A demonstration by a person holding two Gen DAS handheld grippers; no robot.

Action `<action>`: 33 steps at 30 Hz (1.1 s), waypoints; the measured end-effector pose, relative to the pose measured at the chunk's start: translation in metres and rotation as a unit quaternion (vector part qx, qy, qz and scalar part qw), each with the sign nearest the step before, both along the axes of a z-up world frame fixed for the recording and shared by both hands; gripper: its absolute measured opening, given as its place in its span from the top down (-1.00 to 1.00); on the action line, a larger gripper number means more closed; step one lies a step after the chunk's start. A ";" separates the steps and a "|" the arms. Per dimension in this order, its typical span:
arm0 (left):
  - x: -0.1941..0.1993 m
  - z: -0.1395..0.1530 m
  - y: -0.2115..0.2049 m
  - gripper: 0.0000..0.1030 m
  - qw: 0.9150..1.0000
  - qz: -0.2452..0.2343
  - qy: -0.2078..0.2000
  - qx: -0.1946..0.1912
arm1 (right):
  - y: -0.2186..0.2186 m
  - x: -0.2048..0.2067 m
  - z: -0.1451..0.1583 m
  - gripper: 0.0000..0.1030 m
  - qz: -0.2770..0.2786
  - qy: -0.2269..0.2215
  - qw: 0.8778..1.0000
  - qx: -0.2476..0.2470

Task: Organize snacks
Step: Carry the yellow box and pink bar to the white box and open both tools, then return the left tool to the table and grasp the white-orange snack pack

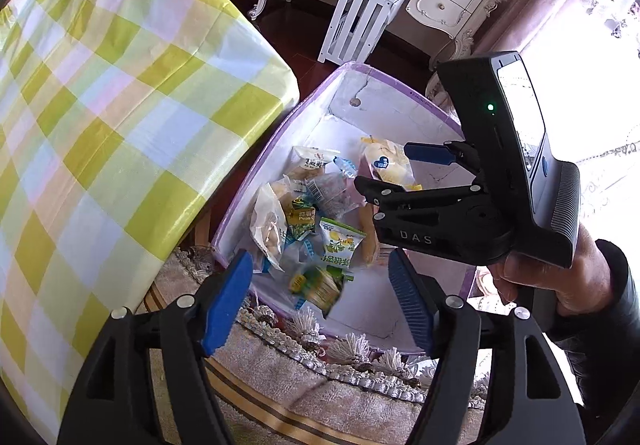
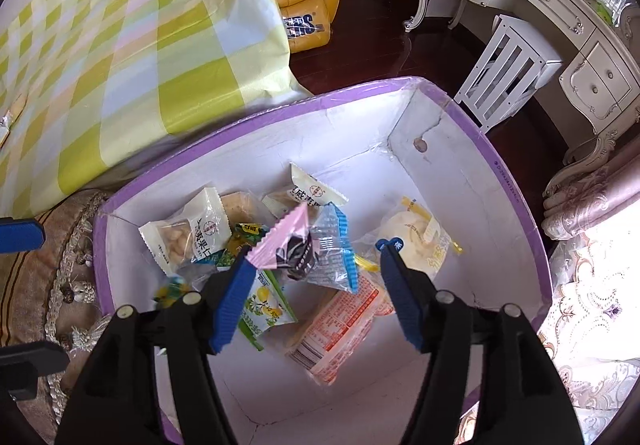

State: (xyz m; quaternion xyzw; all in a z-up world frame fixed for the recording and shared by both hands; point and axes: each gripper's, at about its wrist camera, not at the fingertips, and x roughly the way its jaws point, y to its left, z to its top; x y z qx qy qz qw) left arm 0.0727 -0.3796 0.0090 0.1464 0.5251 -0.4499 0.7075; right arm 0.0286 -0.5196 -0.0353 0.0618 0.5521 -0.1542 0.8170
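Blue ribbed pads front both grippers, each set on black plastic arms. Left gripper stands released, jaws wide, pressing on nothing; a green-and-yellow snack packet shows blurred in the gap between its fingers, apart from both pads, over the box. That box is cardboard, white inside with a lilac rim, and sits on a fringed rug. To the left of the left fingers hangs a smooth yellow-and-white checked cloth. Beyond the fingertips lie crinkled foil and clear plastic wrappers; one green packet reads "Peas", the rest carry Chinese print too small to read.

Right gripper, marked "DAS" on its body in the left view, is likewise released, jaws apart and clasping nothing. Between its fingers a pink packet with a zigzag edge sits clear of both pads, above a clear wrapper with blue ends. Below lies an orange-printed packet.
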 end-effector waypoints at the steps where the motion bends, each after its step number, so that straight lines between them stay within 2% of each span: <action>1: 0.002 0.000 0.002 -0.34 1.000 0.004 0.000 -0.001 | 0.001 0.001 0.001 -0.32 0.001 -0.001 1.000 0.000; 13: 0.027 0.010 0.034 -0.34 0.997 0.070 -0.016 -0.017 | 0.016 0.011 0.016 -0.42 0.008 -0.020 1.000 -0.010; 22: 0.059 0.022 0.082 -0.34 0.986 0.161 -0.042 -0.026 | 0.042 0.032 0.036 -0.43 0.036 -0.051 0.998 -0.003; 25: 0.072 0.027 0.106 -0.34 0.978 0.201 -0.052 -0.032 | 0.056 0.044 0.046 -0.47 0.048 -0.065 0.997 0.004; 28: 0.088 0.031 0.136 -0.34 0.965 0.252 -0.058 -0.040 | 0.071 0.057 0.057 -0.48 0.058 -0.081 0.995 0.009; 31: 0.105 0.035 0.169 -0.34 0.949 0.306 -0.063 -0.049 | 0.089 0.071 0.066 -0.49 0.075 -0.093 0.993 0.012; 33: 0.117 0.037 0.194 -0.34 0.935 0.345 -0.066 -0.055 | 0.101 0.081 0.071 -0.49 0.088 -0.097 0.991 0.012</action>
